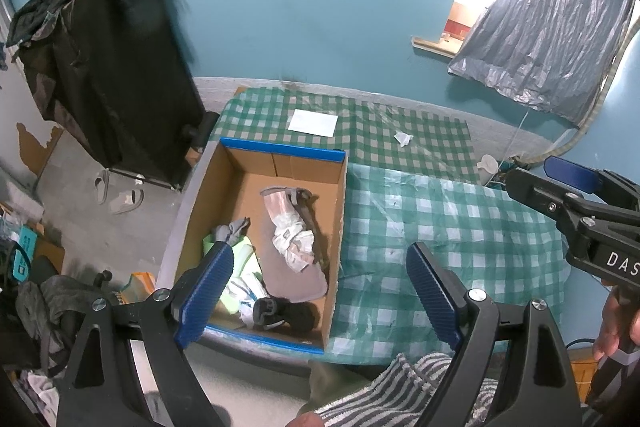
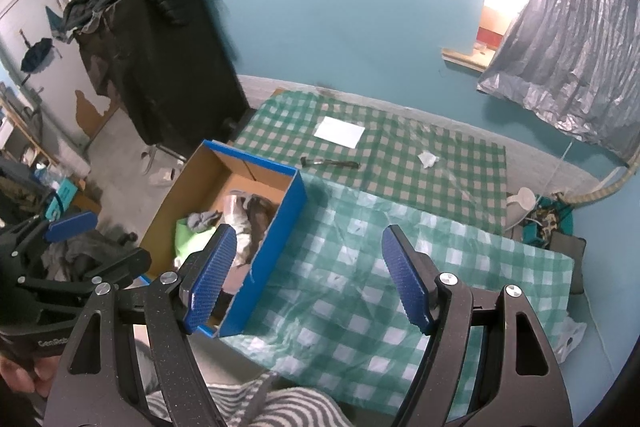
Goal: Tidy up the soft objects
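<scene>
A blue-edged cardboard box (image 1: 280, 151) sits on the checked cloth at the table's left side; it also shows in the right wrist view (image 2: 280, 215). Inside lie a grey insole-like pad (image 1: 292, 275), a crumpled white and pink cloth (image 1: 290, 231), a lime green cloth (image 1: 244, 259), a grey sock (image 1: 232, 229) and a black fuzzy sock (image 1: 280, 313). My left gripper (image 1: 320, 291) is open and empty, held above the box's near right corner. My right gripper (image 2: 308, 275) is open and empty, above the cloth beside the box.
A white paper (image 1: 313, 123), a crumpled tissue (image 1: 402, 138) and a dark pen-like tool (image 2: 330, 163) lie on the far checked cloth (image 1: 400, 131). A black clothes-draped rack (image 1: 108, 67) stands left. A striped towel (image 1: 400, 387) lies at the near edge. Clutter covers the floor at left.
</scene>
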Action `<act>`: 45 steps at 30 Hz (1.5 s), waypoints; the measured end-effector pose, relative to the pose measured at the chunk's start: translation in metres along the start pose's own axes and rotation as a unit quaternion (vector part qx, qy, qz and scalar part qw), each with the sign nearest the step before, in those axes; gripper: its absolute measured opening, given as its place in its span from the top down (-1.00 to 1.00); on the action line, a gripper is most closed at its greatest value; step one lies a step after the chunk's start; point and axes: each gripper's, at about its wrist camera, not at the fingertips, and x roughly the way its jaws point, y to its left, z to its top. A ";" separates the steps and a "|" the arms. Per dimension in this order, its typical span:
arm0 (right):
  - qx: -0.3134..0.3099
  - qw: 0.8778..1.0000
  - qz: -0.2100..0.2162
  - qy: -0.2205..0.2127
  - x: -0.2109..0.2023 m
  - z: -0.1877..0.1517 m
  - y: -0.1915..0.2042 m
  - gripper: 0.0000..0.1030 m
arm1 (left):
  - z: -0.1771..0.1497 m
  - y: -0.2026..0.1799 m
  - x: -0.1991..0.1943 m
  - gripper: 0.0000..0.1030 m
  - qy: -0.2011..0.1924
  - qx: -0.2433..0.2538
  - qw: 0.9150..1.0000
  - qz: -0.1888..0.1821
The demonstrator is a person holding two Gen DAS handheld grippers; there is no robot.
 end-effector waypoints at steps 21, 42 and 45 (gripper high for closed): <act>-0.001 1.000 0.002 0.002 0.001 0.000 0.006 -0.45 | -0.004 0.008 -0.001 -0.73 0.004 0.003 1.000 0.005; -0.003 1.000 0.002 0.004 0.003 -0.001 0.007 -0.45 | -0.003 0.007 -0.001 -0.73 0.003 0.002 1.000 0.006; -0.002 1.000 0.002 0.004 0.003 0.000 0.007 -0.45 | -0.003 0.007 -0.001 -0.73 0.000 0.003 1.000 0.007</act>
